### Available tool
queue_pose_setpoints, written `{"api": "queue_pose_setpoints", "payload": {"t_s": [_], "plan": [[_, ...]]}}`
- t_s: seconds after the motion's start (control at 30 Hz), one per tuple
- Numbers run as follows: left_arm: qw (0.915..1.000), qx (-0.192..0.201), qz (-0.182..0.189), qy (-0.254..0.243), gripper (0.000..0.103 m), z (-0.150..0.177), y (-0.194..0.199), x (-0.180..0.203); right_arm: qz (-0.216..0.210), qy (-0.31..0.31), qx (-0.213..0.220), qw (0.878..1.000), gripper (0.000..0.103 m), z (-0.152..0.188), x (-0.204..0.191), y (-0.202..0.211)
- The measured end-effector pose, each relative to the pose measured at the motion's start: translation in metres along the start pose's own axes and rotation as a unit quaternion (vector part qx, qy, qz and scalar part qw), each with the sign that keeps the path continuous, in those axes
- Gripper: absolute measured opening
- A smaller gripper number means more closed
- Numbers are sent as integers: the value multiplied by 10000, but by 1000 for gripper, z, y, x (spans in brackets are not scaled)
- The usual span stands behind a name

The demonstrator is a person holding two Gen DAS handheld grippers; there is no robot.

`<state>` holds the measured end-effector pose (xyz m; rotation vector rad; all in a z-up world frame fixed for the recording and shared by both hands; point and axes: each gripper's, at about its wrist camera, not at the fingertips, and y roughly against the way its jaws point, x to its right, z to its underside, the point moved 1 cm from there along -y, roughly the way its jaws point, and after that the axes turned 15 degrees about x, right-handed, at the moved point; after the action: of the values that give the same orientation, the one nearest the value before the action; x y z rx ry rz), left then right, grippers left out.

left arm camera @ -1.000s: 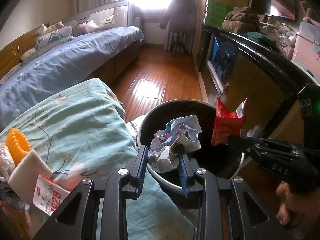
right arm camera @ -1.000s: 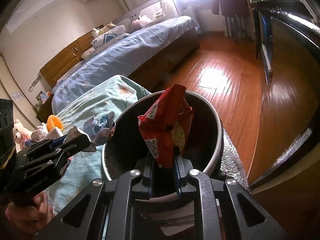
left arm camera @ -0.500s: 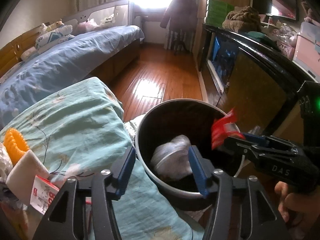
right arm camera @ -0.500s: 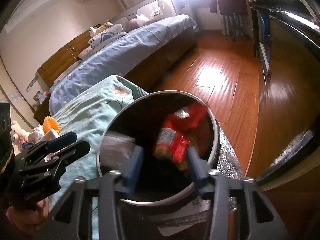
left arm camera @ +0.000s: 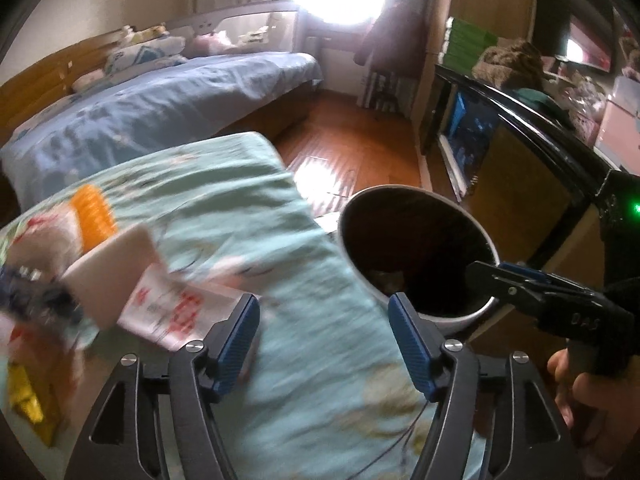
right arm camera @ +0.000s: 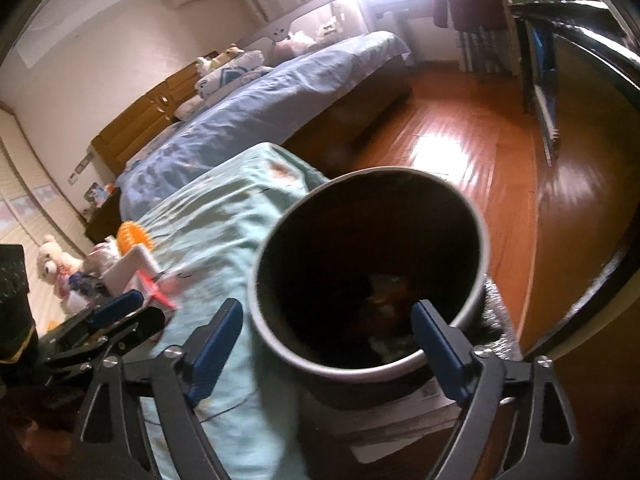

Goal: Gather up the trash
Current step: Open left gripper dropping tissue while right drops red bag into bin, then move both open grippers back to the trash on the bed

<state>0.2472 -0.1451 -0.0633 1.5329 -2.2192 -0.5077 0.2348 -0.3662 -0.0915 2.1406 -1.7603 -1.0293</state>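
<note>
A round bin (left arm camera: 400, 189) with a pale rim and dark inside stands beside a teal-covered surface. Crumpled paper and a red wrapper (right arm camera: 386, 292) lie at its bottom, dim and partly hidden. My left gripper (left arm camera: 324, 340) hovers over the teal cloth, left of the bin; its jaws are opening with nothing between them. A red-and-white wrapper (left arm camera: 176, 308) lies just left of its left finger. My right gripper (right arm camera: 328, 344) hangs over the near rim of the bin (right arm camera: 256, 280), jaws opening and holding nothing. Each gripper shows in the other's view: right gripper (left arm camera: 508, 276), left gripper (right arm camera: 120, 316).
On the teal cloth (left arm camera: 248, 200) sit an orange ridged item (left arm camera: 94, 216), a white block (left arm camera: 116, 264) and a yellow packet (left arm camera: 28, 400). A bed with a blue cover (left arm camera: 180, 96) lies behind. A black cabinet (left arm camera: 540, 128) lines the right side of the wooden floor (right arm camera: 460, 152).
Both grippers opened. The crumpled paper and the red wrapper dropped into the bin. The left gripper swung left, off the bin and over the cloth; the right one drew back a little.
</note>
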Motion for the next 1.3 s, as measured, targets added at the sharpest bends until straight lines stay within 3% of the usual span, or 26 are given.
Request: {"api": "queue_pose_setpoints", "payload": {"t_s": [0.37,0.83,1.07,1.3], "plan": [[9981,88,-487,370,73,18,65,-41,-599,149,24,9981,93,17,-59,2],[9883,331,-1216,864,79,42,135,-88,-1171,760,-178,9900,95,40,-131,-14],[9817,361,-1513,1098,79,52,157,-103,-1280,1108,-280,9852,95,46,-151,-25],[9741,302,-1745,1403,79,52,155,-119,-1312,1528,-386,9787,95,47,-164,-41]]}}
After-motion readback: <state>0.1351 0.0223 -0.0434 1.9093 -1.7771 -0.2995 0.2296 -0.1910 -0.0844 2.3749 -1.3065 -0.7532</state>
